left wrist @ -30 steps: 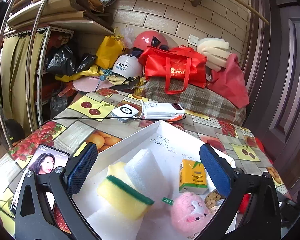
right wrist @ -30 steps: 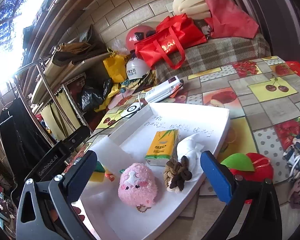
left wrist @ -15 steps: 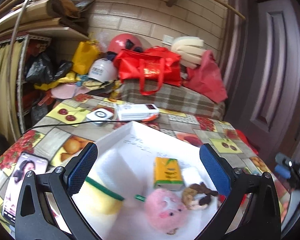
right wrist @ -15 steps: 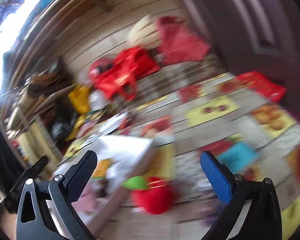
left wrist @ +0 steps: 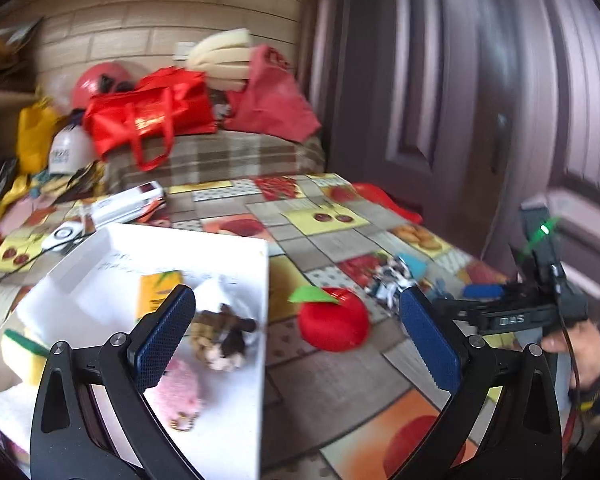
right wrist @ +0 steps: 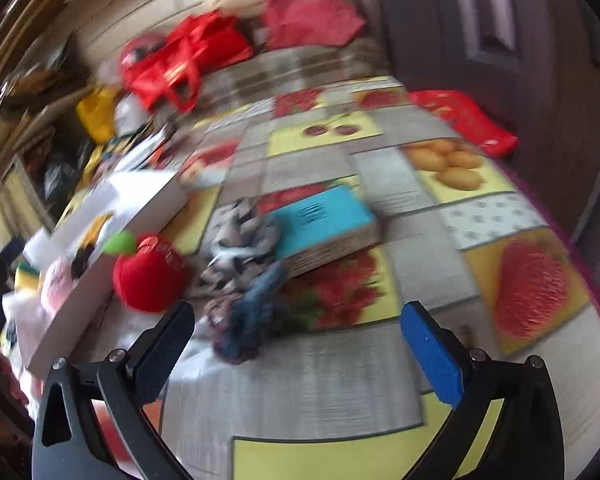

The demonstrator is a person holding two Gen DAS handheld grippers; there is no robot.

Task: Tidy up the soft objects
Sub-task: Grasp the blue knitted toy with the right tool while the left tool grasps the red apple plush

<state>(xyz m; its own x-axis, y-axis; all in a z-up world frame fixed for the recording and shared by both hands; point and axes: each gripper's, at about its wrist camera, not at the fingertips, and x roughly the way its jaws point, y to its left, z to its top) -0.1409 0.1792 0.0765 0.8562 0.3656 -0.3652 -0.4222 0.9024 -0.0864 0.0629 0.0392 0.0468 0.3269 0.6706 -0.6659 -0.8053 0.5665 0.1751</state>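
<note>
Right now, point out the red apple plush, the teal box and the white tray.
apple plush (right wrist: 150,276): right wrist view, red body.
teal box (right wrist: 324,214): right wrist view, top face.
tray (left wrist: 236,380): left wrist view, bare floor.

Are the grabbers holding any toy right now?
No. The left gripper and right gripper are both open and empty; the red plush apple lies untouched.
</note>
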